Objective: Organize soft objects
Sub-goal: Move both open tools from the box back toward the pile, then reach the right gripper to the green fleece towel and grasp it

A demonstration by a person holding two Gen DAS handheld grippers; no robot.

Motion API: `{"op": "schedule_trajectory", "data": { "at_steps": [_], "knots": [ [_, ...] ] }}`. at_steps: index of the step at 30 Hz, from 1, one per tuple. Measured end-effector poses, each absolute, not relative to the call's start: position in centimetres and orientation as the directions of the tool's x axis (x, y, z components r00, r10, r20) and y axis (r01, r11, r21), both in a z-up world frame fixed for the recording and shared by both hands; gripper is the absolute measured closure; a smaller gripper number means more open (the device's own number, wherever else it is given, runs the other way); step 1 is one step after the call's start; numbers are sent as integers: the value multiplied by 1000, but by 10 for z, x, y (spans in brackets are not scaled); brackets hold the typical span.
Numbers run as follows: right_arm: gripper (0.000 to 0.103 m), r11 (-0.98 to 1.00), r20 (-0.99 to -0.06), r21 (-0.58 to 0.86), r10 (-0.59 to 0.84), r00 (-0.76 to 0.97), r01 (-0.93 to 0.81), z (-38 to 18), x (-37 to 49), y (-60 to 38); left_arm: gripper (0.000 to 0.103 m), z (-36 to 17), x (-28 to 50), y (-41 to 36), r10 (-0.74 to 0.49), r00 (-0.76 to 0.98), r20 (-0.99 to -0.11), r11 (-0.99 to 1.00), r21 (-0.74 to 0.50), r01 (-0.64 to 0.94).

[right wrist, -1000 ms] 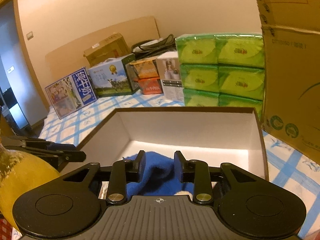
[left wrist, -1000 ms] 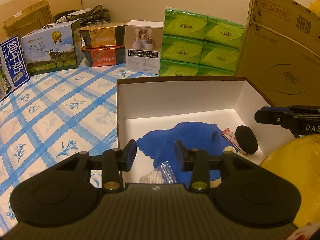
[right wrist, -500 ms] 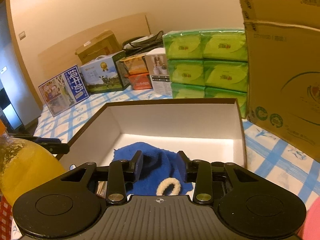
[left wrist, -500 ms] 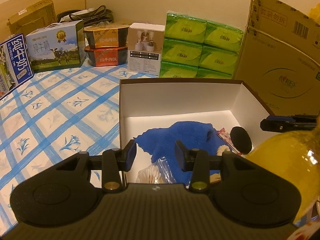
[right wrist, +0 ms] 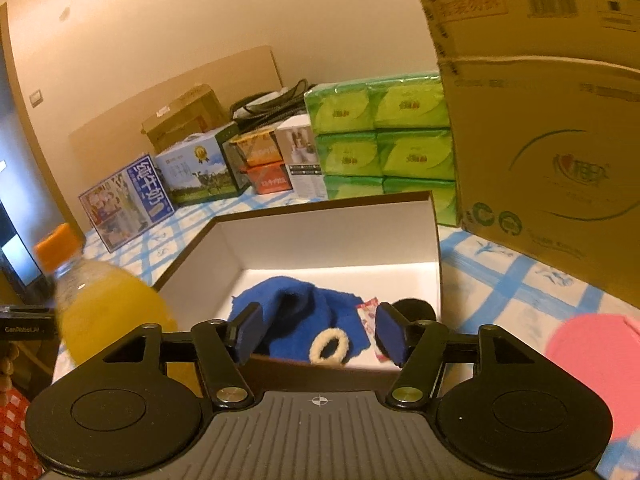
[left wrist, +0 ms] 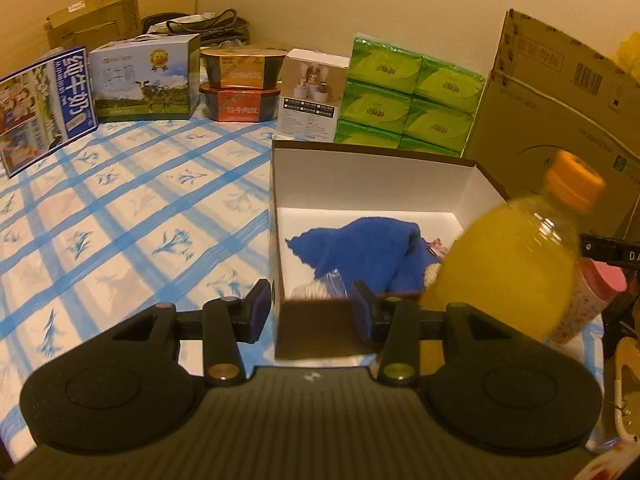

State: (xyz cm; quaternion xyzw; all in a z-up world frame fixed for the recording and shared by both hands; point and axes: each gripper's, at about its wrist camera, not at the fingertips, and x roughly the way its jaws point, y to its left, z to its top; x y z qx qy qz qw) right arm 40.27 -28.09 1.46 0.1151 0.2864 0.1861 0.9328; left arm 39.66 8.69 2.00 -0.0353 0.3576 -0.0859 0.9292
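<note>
A brown box with white inner walls point(left wrist: 360, 180) point(right wrist: 320, 236) stands on the checked cloth. Inside lie a blue cloth point(left wrist: 360, 244) point(right wrist: 296, 312), a cream hair tie point(right wrist: 329, 346), a black round puff point(right wrist: 416, 308), a red-white packet point(right wrist: 368, 312) and a clear bag of cotton swabs point(left wrist: 316, 288). My left gripper point(left wrist: 312, 304) hovers before the box's near wall, its jaws opening with nothing between them. My right gripper point(right wrist: 319, 332) hangs over the near edge, its jaws opening, holding nothing.
An orange juice bottle point(left wrist: 508, 264) point(right wrist: 104, 312) stands close between the two grippers. A pink-lidded cup point(left wrist: 600, 280) point(right wrist: 592, 352) sits at the right. Green tissue packs point(left wrist: 404, 92), a big cardboard carton point(right wrist: 552, 152) and milk boxes point(left wrist: 144, 80) line the back.
Both grippers have drawn back from the box. The right jaws have spread wider, and the cream hair tie now shows lying on the blue cloth. The bottle has come fully into view.
</note>
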Motion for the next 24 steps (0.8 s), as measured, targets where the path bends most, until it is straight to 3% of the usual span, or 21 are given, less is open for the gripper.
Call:
{"op": "schedule_trajectory", "data": {
  "at_steps": [9, 20, 24],
  "knots": [
    [35, 894, -479, 375, 414, 774, -246, 19, 346, -288, 58, 30, 331, 93, -170, 740, -650, 985, -143, 101],
    [31, 854, -490, 496, 425, 761, -157, 10, 273, -297, 54, 27, 252, 107, -187, 751, -633, 955, -296, -12],
    [29, 853, -492, 504, 412, 767, -135, 10, 245, -294, 54, 23, 223, 105, -160, 748, -644, 955, -292, -47]
  ]
}}
